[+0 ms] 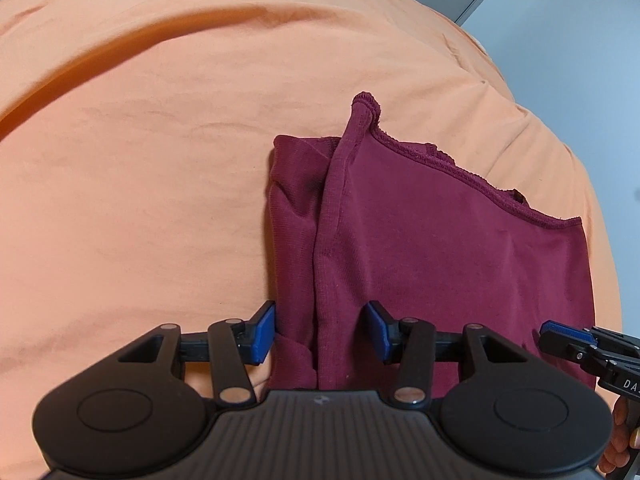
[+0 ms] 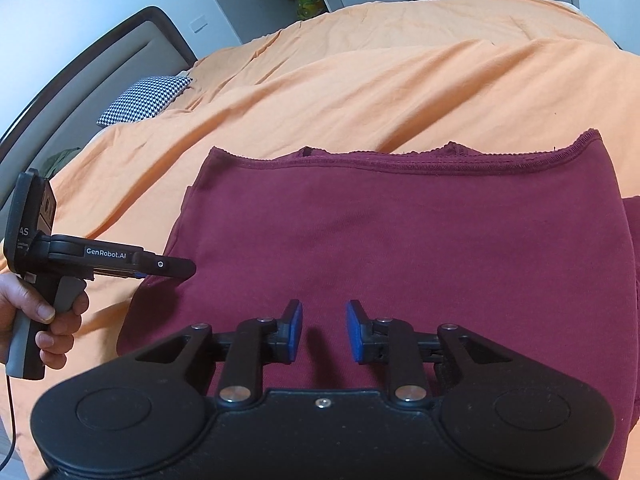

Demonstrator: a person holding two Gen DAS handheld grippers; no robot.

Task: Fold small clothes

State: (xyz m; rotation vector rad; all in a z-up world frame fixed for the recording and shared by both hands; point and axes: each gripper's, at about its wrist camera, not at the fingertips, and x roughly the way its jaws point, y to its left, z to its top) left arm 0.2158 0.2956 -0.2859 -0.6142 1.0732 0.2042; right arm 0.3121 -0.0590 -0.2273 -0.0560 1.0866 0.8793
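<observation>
Maroon garment [image 2: 400,240] soft matt knit cloth with stitched hem, orange bedsheet [image 1: 140,180] matt wrinkled cotton-like fabric, left gripper [image 1: 322,334] matt black plastic with blue ribbed pads, shiny metal pivot pins, right gripper [image 2: 324,330] alike

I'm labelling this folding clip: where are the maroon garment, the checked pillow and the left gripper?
maroon garment [image 2: 400,232]: right wrist view, flat middle panel.
checked pillow [image 2: 144,100]: right wrist view, centre of its patterned face.
left gripper [image 1: 320,334]: left wrist view, gap between its blue fingertips.

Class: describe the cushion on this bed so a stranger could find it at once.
Start from the orange bedspread covering the bed, then look toward the dark headboard. The cushion lies there, the only black-and-white houndstooth piece, unlike the plain maroon garment.
</observation>
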